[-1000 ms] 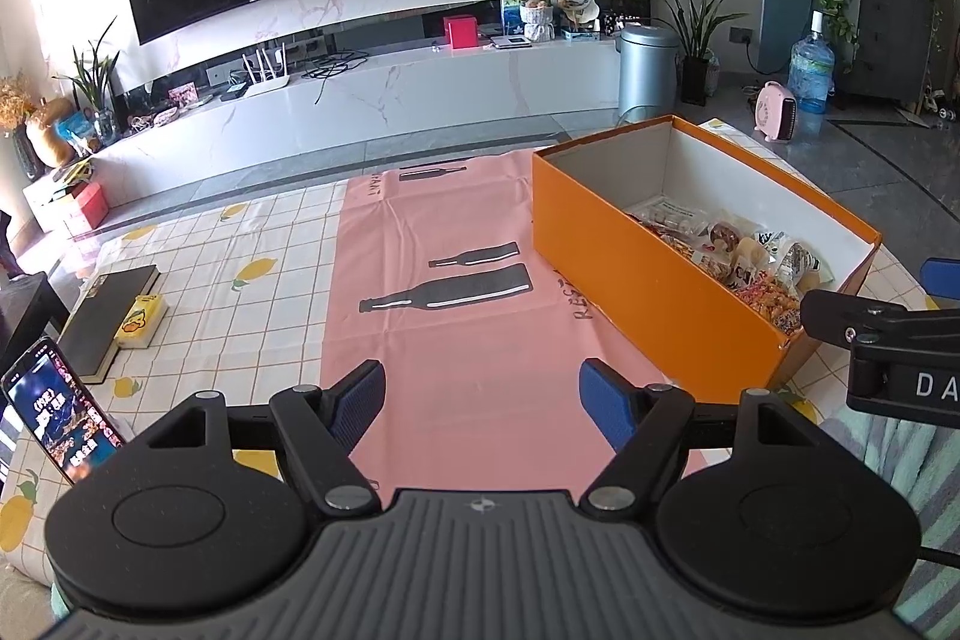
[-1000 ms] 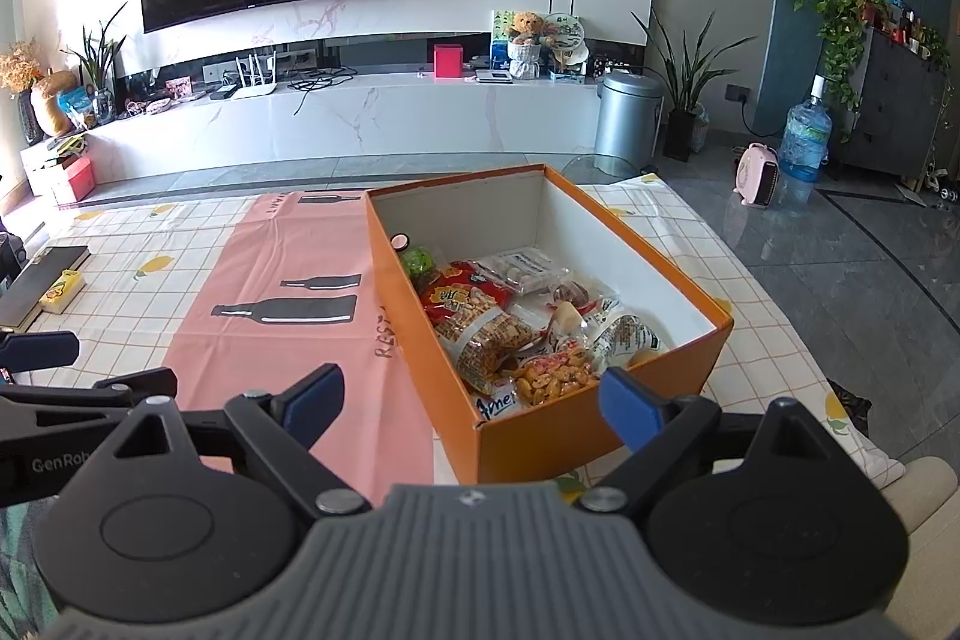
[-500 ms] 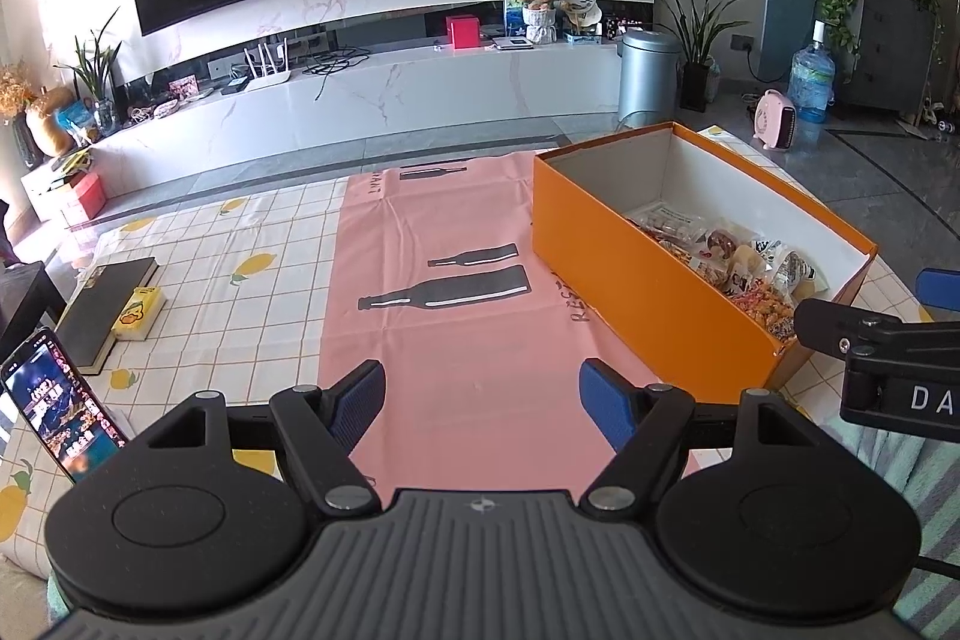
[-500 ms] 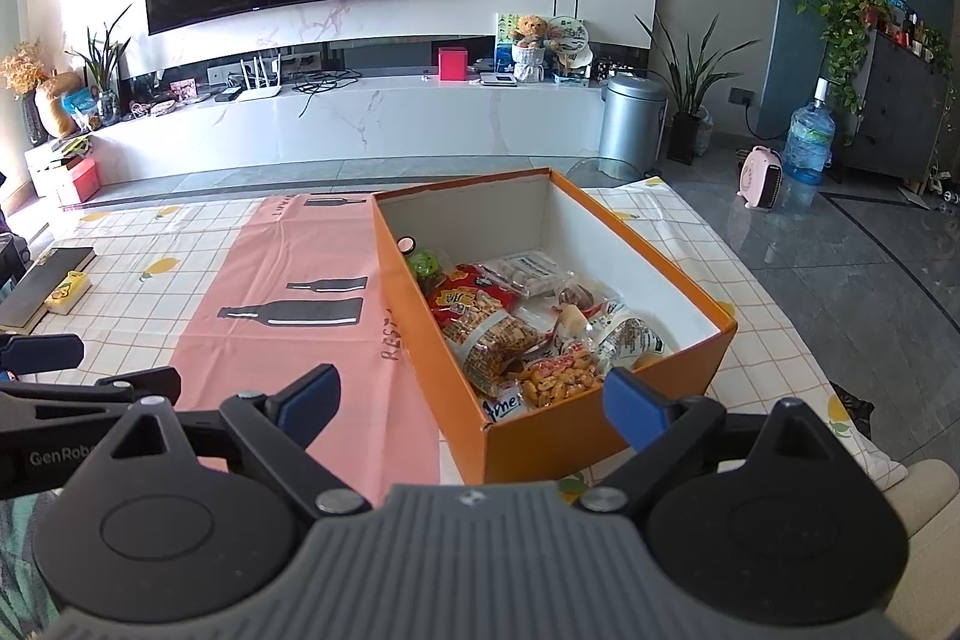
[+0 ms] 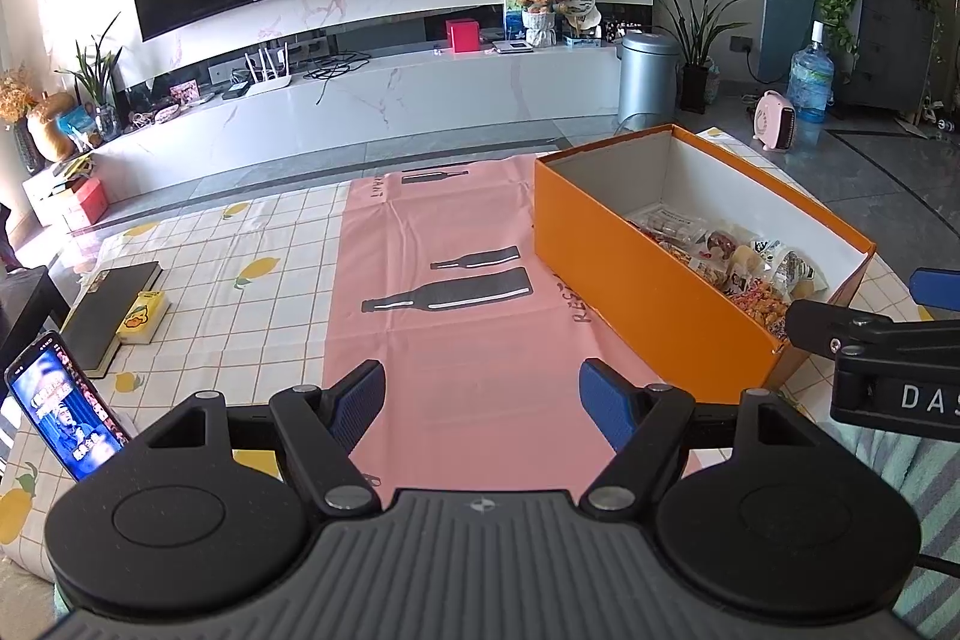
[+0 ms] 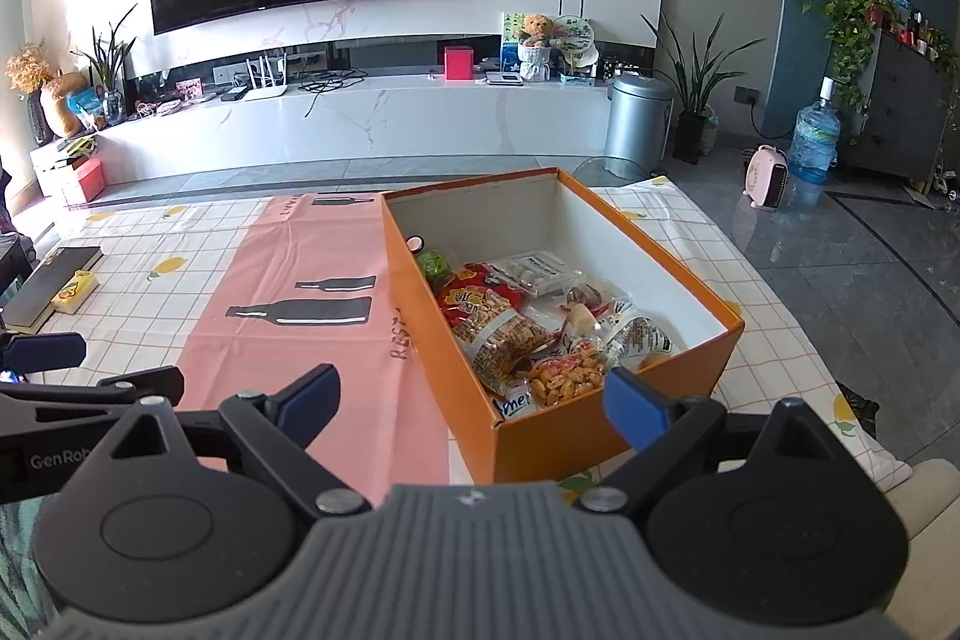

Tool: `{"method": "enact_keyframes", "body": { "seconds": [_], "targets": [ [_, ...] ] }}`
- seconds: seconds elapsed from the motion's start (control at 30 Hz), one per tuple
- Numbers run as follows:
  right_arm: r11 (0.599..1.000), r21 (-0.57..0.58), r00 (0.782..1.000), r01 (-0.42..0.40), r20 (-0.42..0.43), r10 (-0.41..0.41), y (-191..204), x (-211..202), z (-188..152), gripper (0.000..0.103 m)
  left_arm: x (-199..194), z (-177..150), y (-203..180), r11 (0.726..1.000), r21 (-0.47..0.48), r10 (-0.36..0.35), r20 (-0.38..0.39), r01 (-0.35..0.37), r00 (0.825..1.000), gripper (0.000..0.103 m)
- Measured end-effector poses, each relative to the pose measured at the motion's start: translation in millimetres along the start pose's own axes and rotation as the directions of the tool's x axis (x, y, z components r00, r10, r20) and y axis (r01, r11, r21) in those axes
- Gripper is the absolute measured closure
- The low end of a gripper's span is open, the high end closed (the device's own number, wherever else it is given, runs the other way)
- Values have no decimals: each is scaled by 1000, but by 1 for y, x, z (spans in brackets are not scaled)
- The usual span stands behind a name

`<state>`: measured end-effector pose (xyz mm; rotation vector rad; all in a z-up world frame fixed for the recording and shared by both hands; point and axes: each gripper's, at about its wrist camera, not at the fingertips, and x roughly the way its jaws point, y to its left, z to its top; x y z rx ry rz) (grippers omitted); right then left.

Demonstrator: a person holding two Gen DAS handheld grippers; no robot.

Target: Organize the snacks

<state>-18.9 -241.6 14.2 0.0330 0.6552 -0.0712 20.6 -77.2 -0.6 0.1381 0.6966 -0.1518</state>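
Observation:
An open orange box [image 6: 600, 424] [image 5: 636, 280] sits on the table's right half with several snack packets [image 6: 510, 334] [image 5: 738, 256] piled in its near end. Its far end shows bare white bottom. My right gripper [image 6: 471, 400] hangs open over the box's near left corner, nothing between its blue pads. My left gripper [image 5: 483, 397] is open above the pink mat [image 5: 444, 280], left of the box and apart from it. The right gripper's finger shows at the right edge of the left wrist view.
A checked lemon-print cloth [image 5: 252, 250] covers the table. At the left edge lie a dark book [image 5: 108, 307], a yellow pack [image 5: 141, 319] and a lit phone [image 5: 63, 406]. Beyond the table stand a TV console and a metal bin [image 6: 636, 121].
Both grippers have lifted and drawn back slightly, so the box and the table sit a little lower in view. Both stay open. Nothing on the table has moved.

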Motion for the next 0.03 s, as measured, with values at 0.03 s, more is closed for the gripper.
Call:
{"method": "enact_keyframes", "body": {
  "seconds": [0.03],
  "targets": [
    [1000,0,1000,0,-1,0,0,0,0,11,0,0,0,1000,-1,0,0,0,1000,16]
  ]
}}
